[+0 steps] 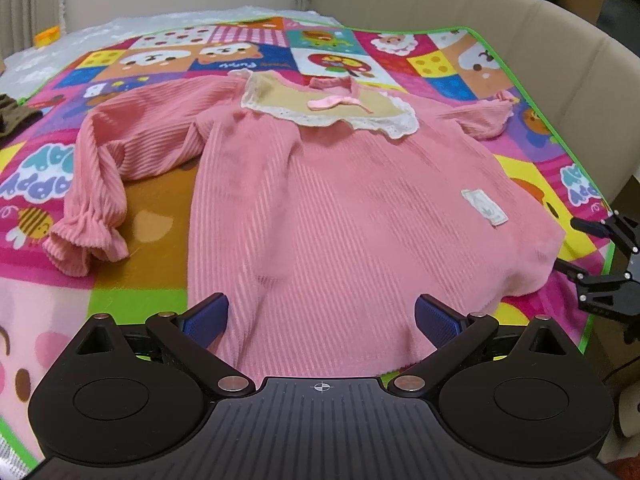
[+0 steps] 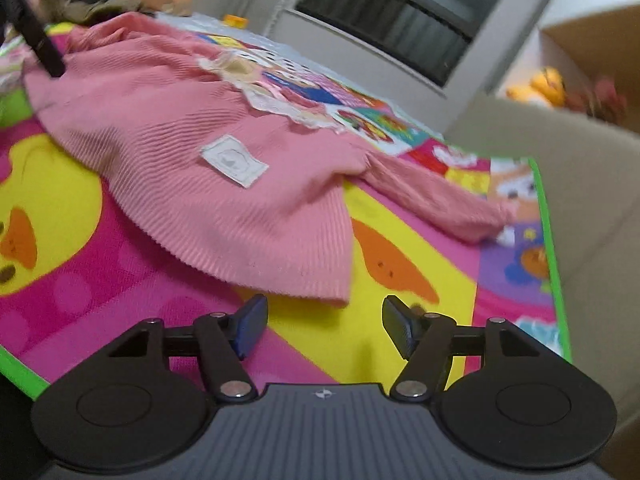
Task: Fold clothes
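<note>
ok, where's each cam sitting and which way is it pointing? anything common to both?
Left wrist: on the left tool, at the hem of the pink top, looking up its length to the collar; own open blue fingers show, right tool at the edge.
Right wrist: on the right tool, low over the mat off the top's hem corner, looking across it; open fingers show.
Shared: top, its white patch, mat.

Beige sofa back, window beyond
</note>
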